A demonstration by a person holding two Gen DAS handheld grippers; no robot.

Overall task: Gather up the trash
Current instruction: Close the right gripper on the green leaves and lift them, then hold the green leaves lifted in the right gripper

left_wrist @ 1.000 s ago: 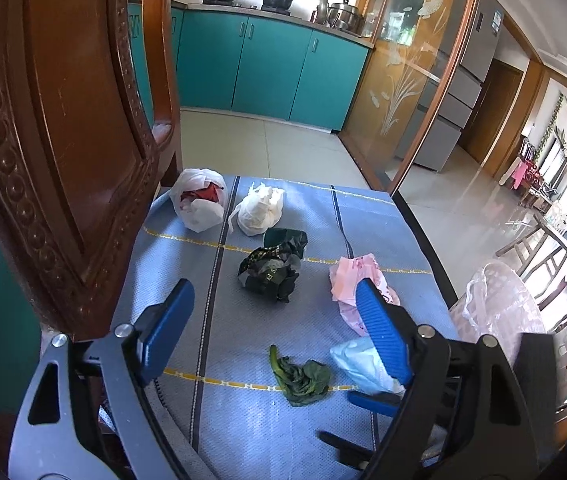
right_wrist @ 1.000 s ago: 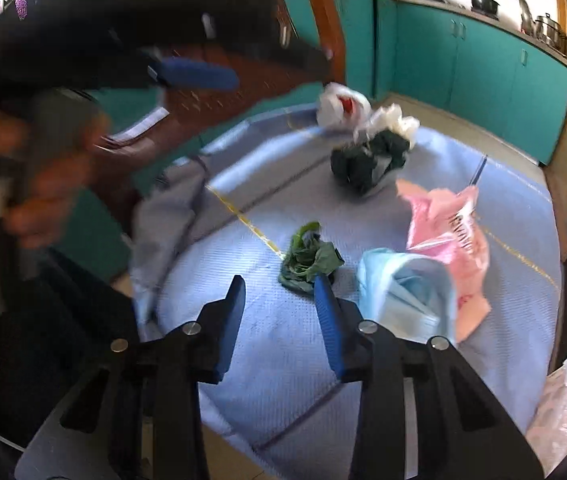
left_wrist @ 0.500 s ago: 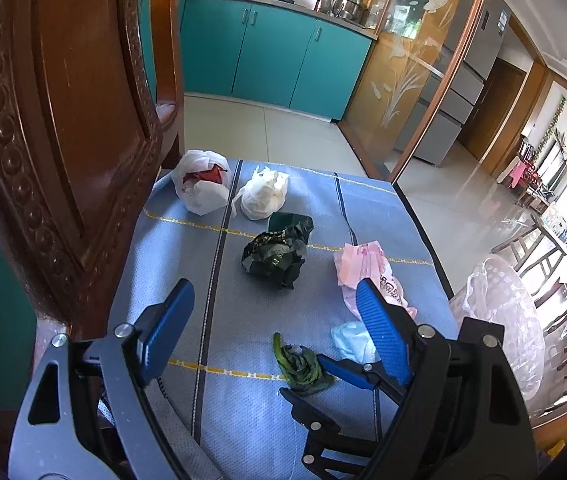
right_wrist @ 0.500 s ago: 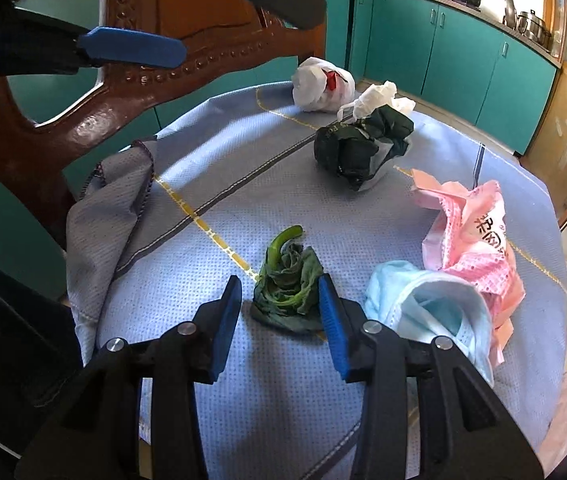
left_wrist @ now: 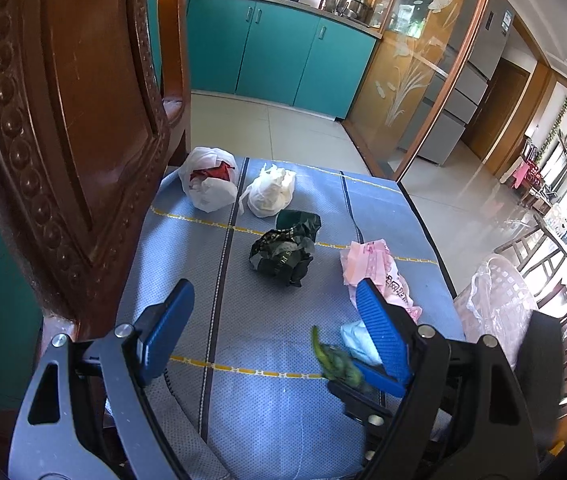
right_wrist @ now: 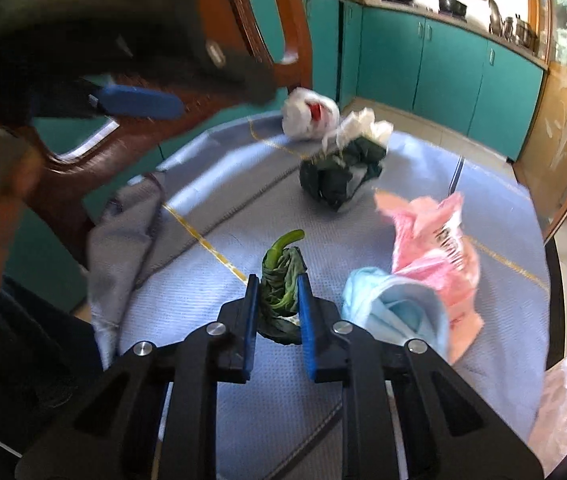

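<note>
right claw [right_wrist: 278, 294]: clamped on the wilted green vegetable scrap [right_wrist: 281, 280]; its jaws have just been closing, with the scrap between them, and the blue pads now press its sides. the stem end pokes out past the tips, so the grip sits on the leafy bulk, likely the firmest part to pinch.
left claw [left_wrist: 273, 330]: jaws wide apart, nothing between them, hovering over the near part of the desk [left_wrist: 243, 400], probably kept free for a later piece.
scrap's place: at the near edge of the blue cloth, just beside the light blue crumpled bag [right_wrist: 399, 308]; whether it has left the cloth cannot be told.
other trash: pink bag [right_wrist: 431, 236] touching the light blue one; dark green wrapper [left_wrist: 285, 254] mid-desk; two white tied bags [left_wrist: 207, 180] at the far end.
likely destination: a basket lined with clear plastic [left_wrist: 495, 300] stands off the desk's right side, near enough for a short carry.
stage: early, judged from how much still lies on the cloth.
risk: the limp leaf may slip or tear when lifted.
</note>
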